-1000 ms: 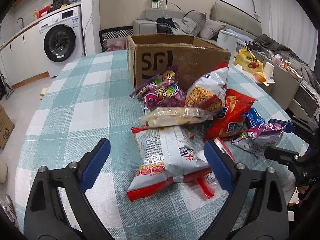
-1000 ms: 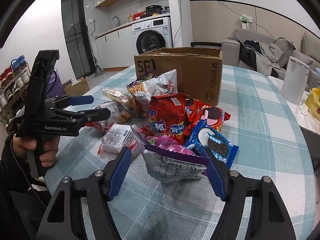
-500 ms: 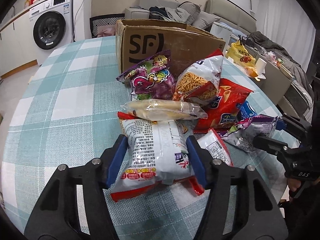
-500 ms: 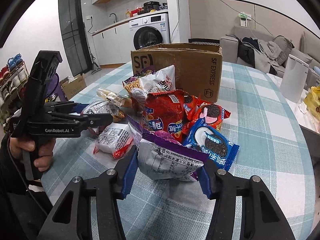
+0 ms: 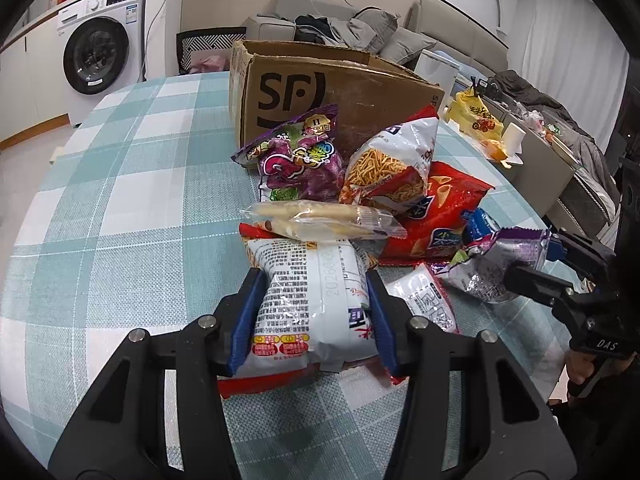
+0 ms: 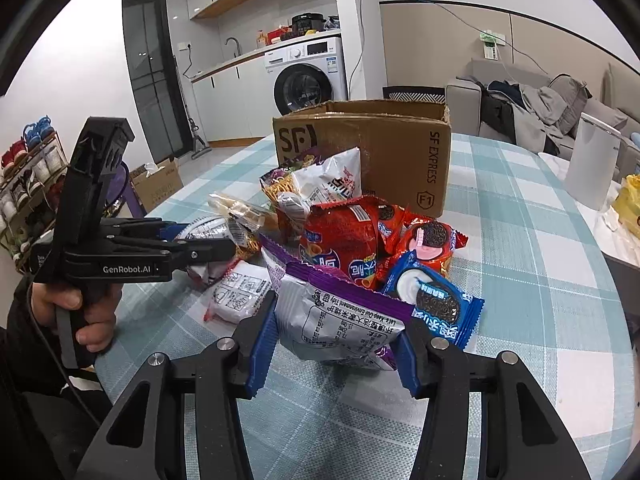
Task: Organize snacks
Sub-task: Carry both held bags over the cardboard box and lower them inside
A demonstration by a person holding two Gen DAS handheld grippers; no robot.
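My left tongs [image 5: 312, 316] have just been closing and now clamp a white bag [image 5: 310, 300], blue pads pressed into both its sides; the bag lies on the checked worktop [image 5: 120, 200], print side up, red seam toward me. My right tongs [image 6: 334, 344] have just been closing too and grip a purple-edged bag [image 6: 340, 316], pads against both sides, bag bulging up between them. The hand [image 6: 86, 312] holding the left tongs shows at left in the right view.

Just right of the white bag lies a small white pack [image 5: 426, 300]. A clear bag of sticks [image 5: 320, 218] lies across the white bag's far end. Just past my right tongs: a blue cookie pack [image 6: 434, 300] touching the purple-edged bag, then a red-orange cookie pack [image 6: 432, 240] and a red bag [image 6: 344, 240]. Further back, a purple candy bag [image 5: 300, 160] and a noodle-snack bag [image 5: 392, 168] lean in the pile, both right in front of the open cardboard box [image 5: 360, 92], which stands upright on the worktop. Beyond the worktop: washing machine [image 5: 100, 36], sofa [image 5: 340, 28].
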